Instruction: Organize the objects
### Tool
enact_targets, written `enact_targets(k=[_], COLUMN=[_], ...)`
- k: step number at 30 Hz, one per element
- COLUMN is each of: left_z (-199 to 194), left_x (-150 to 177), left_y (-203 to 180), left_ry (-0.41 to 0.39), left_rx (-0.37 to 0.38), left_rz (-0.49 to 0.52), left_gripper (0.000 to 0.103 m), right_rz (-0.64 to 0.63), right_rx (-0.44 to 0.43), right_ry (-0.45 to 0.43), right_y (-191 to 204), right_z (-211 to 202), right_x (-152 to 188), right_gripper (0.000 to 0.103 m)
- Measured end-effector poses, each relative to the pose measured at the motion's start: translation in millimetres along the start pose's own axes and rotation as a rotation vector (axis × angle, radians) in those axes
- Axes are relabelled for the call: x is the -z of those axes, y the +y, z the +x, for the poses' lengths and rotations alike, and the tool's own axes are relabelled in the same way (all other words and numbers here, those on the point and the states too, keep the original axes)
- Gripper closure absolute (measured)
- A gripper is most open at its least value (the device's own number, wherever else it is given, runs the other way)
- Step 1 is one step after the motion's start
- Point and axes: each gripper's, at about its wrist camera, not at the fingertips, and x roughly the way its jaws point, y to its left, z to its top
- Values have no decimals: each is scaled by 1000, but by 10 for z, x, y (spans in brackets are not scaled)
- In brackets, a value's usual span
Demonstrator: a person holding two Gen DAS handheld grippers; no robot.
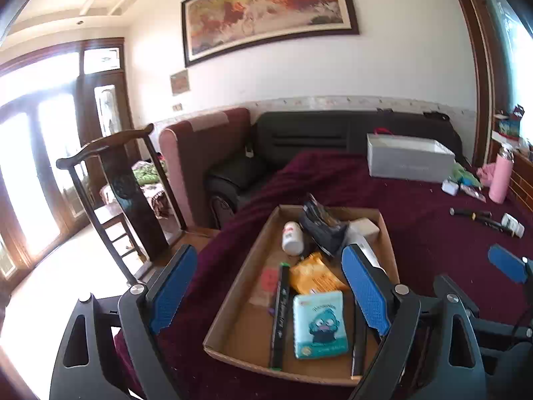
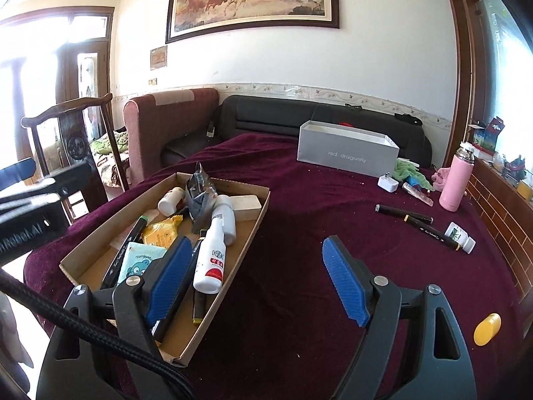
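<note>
A shallow cardboard tray point(image 1: 241, 333) lies on the maroon cloth and holds a teal tissue pack point(image 1: 319, 325), an orange packet point(image 1: 314, 273), a black marker point(image 1: 279, 313), a white bottle point(image 1: 292, 238) and a dark foil bag point(image 1: 319, 225). My left gripper point(image 1: 269, 286) hovers open over the tray's near end, touching nothing. In the right wrist view the tray point(image 2: 181, 336) also shows a white spray bottle point(image 2: 211, 256). My right gripper point(image 2: 256, 280) is open and empty, its left finger over the tray's right wall. Loose on the cloth lie two black pens point(image 2: 403, 215), a small white bottle point(image 2: 461, 233) and a yellow cap point(image 2: 488, 328).
A grey shoebox point(image 2: 346, 155) stands at the far side of the cloth, with a white charger point(image 2: 388, 181), green cloth point(image 2: 409, 173) and pink flask point(image 2: 454, 180) to its right. A black sofa point(image 2: 283, 113) runs behind. A wooden chair point(image 1: 123, 200) stands left, off the table's edge.
</note>
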Motion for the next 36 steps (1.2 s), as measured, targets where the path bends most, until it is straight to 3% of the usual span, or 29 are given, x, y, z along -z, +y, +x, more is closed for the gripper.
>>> enact_targets(k=[36], left_z=[207], left_x=[86], left_y=[-544], left_ry=[156], left_rx=[51], left_rz=[136], left_gripper=[18], right_rz=[154], right_rx=[-13], right_ry=[69], right_y=[-525], right_z=[103], right_x=[143], right_gripper=[21])
